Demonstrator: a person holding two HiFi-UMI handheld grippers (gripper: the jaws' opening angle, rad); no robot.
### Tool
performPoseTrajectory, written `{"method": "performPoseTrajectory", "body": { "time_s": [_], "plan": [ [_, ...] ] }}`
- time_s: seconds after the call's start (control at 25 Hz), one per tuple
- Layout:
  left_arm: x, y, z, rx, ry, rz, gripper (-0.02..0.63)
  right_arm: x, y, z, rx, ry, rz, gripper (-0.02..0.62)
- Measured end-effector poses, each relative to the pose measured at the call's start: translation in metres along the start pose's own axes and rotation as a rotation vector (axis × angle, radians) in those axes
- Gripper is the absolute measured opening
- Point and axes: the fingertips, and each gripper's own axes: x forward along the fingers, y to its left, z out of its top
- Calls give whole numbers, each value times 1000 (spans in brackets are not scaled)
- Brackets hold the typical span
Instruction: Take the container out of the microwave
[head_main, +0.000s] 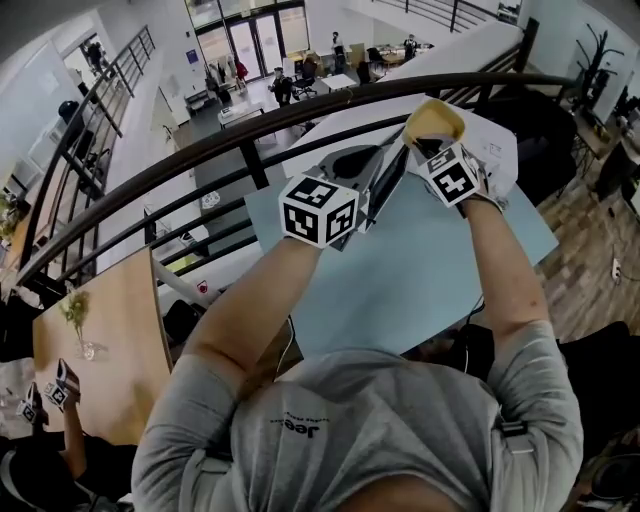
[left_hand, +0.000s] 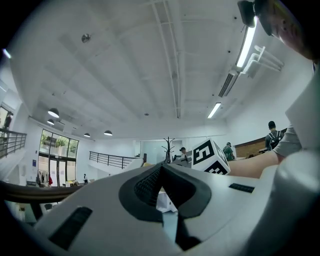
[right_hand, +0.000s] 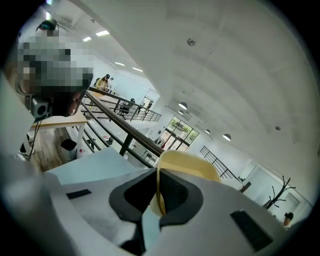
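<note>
Mezzanine railing borders the pale-blue worktop; no microwave shows. Right tongs pinch the yellow container by its thin rim, held aloft. Left tongs are closed and empty. The container is probably light, flexible plastic, best gripped at the rim. Open room lies above; the rail stands close.

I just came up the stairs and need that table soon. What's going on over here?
A person holds a gripper in each hand, both up in front of them above the pale blue table, beside the dark railing. The right gripper is shut on the thin wall of a yellow container. The left gripper has its jaws together with nothing between them. No microwave shows in any view, so the container seems to be out of it.
</note>
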Motion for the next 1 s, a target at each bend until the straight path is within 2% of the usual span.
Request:
{"method": "performPoseTrajectory", "body": {
  "time_s": [0.44, 0.64, 1.0],
  "plan": [
    [-95, 3, 34, 25, -15, 22, 9, -43, 56, 79, -31, -69, 3, 31],
    [-120, 2, 38, 33, -1, 25, 9, -57, 73, 98, 7, -81, 30, 31],
    [-155, 6, 30, -4, 2, 53, 9, -77, 96, 111, -43, -93, 43, 31]
  ]
}}
